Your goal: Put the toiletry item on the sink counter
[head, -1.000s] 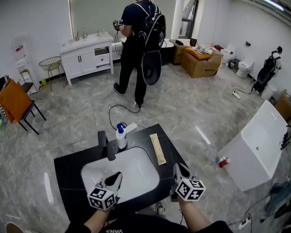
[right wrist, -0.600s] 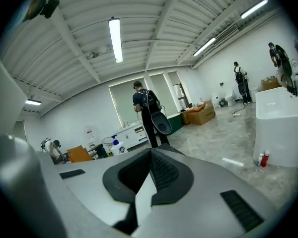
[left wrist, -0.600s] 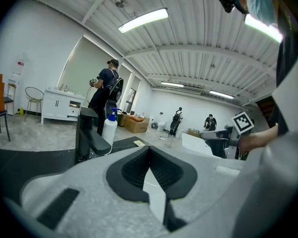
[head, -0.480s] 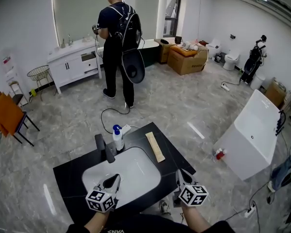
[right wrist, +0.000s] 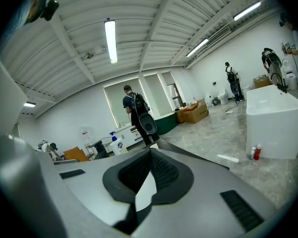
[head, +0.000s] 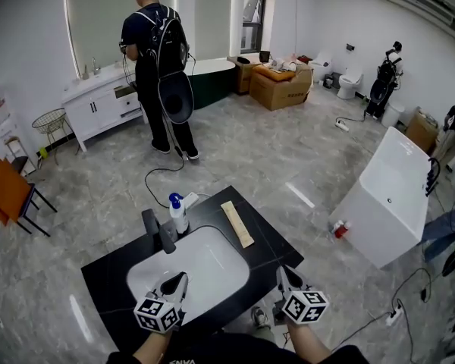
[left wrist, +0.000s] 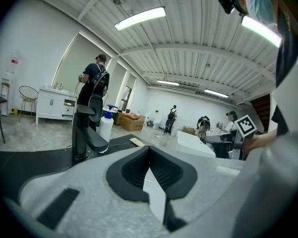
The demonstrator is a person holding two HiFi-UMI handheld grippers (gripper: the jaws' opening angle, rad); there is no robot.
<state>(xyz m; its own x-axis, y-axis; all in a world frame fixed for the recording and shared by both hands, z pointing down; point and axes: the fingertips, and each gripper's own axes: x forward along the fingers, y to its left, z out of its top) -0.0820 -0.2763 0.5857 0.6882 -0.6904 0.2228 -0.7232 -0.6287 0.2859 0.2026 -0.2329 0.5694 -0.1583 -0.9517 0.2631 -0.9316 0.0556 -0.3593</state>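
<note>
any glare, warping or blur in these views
Head view: fisheye bows the walls, and a light streak glares off the grey floor. Left gripper view: dark round vignette, ceiling tube light blown out. Right gripper view: same vignette, long ceiling lamp overexposed.

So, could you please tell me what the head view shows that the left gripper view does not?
Only the head view shows the marker cube on the left gripper and the small bottles on the floor by the white tub. Only the left gripper view shows the ceiling light strips and, close up, that gripper's jaws together with nothing between them. Both show the black faucet, the blue-topped pump bottle, the wooden strip and the person wearing a backpack.
</note>
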